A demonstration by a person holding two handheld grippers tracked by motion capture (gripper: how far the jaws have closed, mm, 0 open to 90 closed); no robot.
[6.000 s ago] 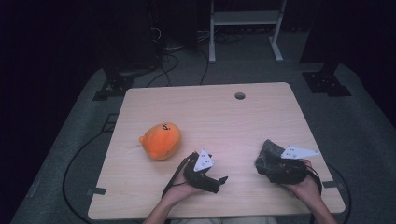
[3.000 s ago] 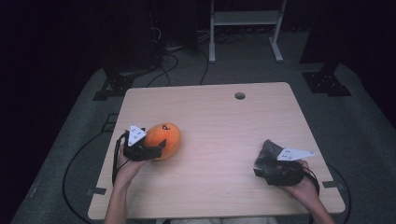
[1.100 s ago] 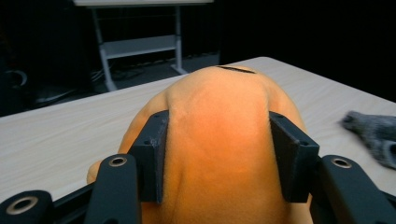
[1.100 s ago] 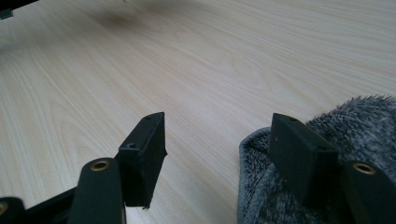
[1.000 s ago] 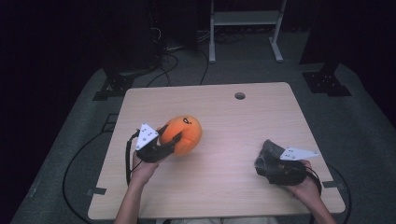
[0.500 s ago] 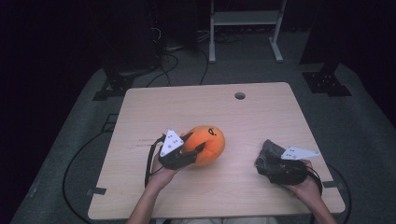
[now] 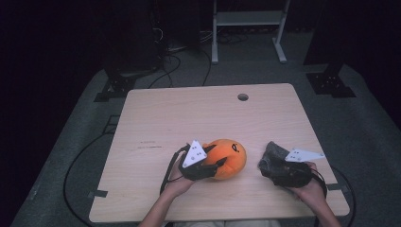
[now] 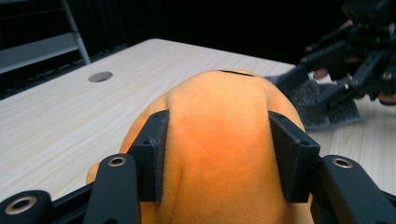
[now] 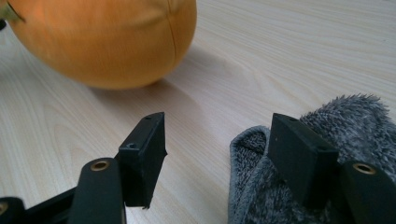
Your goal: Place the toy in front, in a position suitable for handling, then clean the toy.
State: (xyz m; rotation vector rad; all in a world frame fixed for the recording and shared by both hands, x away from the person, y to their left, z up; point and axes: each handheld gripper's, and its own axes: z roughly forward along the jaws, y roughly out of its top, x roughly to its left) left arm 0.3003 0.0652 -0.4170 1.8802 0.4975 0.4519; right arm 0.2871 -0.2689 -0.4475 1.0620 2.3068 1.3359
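An orange plush toy with a small dark mark on it sits near the front middle of the wooden table. My left gripper is shut on it from the left. In the left gripper view both pads press into the plush toy, which bulges between them. A grey fuzzy cloth lies to its right. My right gripper is open there, held in a hand. In the right gripper view one jaw rests against the grey cloth, the other stands over bare wood, and the plush toy lies just beyond.
A round cable hole sits near the table's far edge. Behind the table stand a white metal frame and dark stand bases, with cables on the grey floor. A cable loops down at the table's left front.
My left gripper has carried the plush toy to the right and slightly down, close to the grey cloth. The right gripper has stayed where it was.
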